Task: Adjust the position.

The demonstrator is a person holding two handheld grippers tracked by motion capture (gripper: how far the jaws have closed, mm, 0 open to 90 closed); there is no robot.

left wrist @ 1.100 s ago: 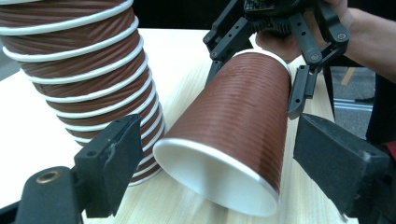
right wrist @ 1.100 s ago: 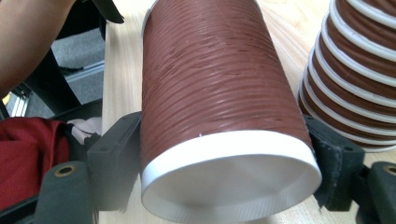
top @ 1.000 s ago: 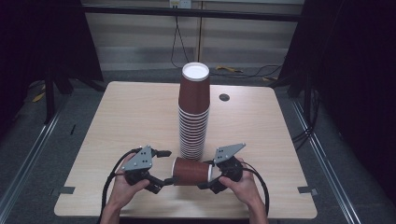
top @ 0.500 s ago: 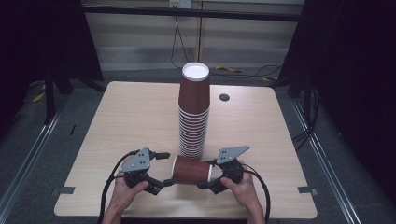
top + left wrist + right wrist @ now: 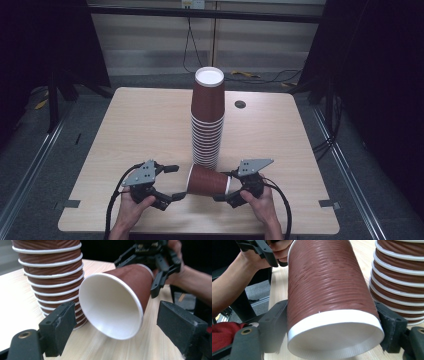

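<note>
A single brown ribbed paper cup point(image 5: 207, 180) lies sideways just above the table's front edge. My right gripper point(image 5: 222, 187) is shut on its base end. In the right gripper view both pads press the cup point(image 5: 329, 290) near its white base rim, with the right gripper point(image 5: 333, 326) around it. The cup's white mouth point(image 5: 110, 307) faces my left gripper point(image 5: 120, 325), whose jaws stand wide apart and touch nothing. In the high view the left gripper point(image 5: 172, 182) sits just left of the mouth. A tall stack of upturned brown cups point(image 5: 207, 125) stands right behind.
The light wooden table point(image 5: 125, 130) has a small dark cable hole point(image 5: 240, 104) behind the stack at the right. Black cables trail from both grippers over the front edge. Dark floor and metal rails flank the table.
</note>
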